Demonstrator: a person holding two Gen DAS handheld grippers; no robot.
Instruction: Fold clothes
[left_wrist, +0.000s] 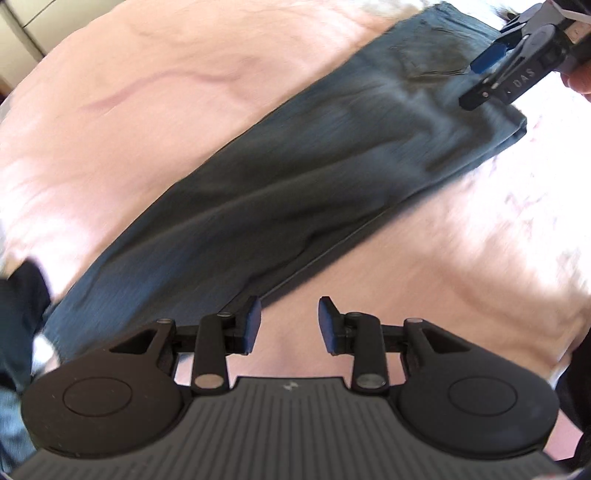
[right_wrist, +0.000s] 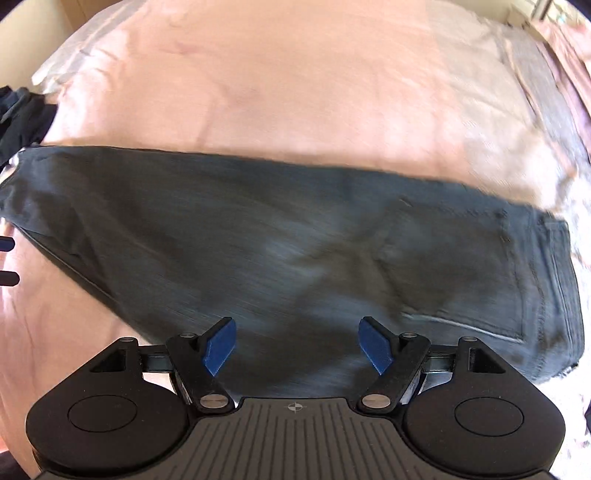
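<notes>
Across pink bedsheet (right_wrist: 280, 92), flat — dark grey jeans (right_wrist: 295, 251), folded lengthwise into one long band, legs stacked. Lying directly ahead of and under right claw (right_wrist: 295, 347); fabric fills the gap between its blue fingertips (right_wrist: 376, 349). Right claw spread wide, gripping nothing, apparently above the denim near the hip, contact not clear through the blur. Back pocket (right_wrist: 458, 280) with pale stitched edge just right of that claw; waistband end at far right. Leg end running off left toward a dark clothes heap (right_wrist: 22, 114) at the bed's edge.

From left wrist view, jeans (left_wrist: 277, 206) running diagonally, lower left to upper right. Left claw (left_wrist: 290, 323) parted too, empty, over bare pink bedsheet (left_wrist: 129, 92) just beside the lower seam edge of the leg; its left fingertip (left_wrist: 253, 325) overlapping the denim edge in view, touching or not cannot tell. Right claw (left_wrist: 480, 81) seen at upper right, above the pocket (left_wrist: 424, 59) end.

Look of jeans: faded washed patches mid-thigh, soft creases, edges fairly straight — motion blur over much of the fabric.
</notes>
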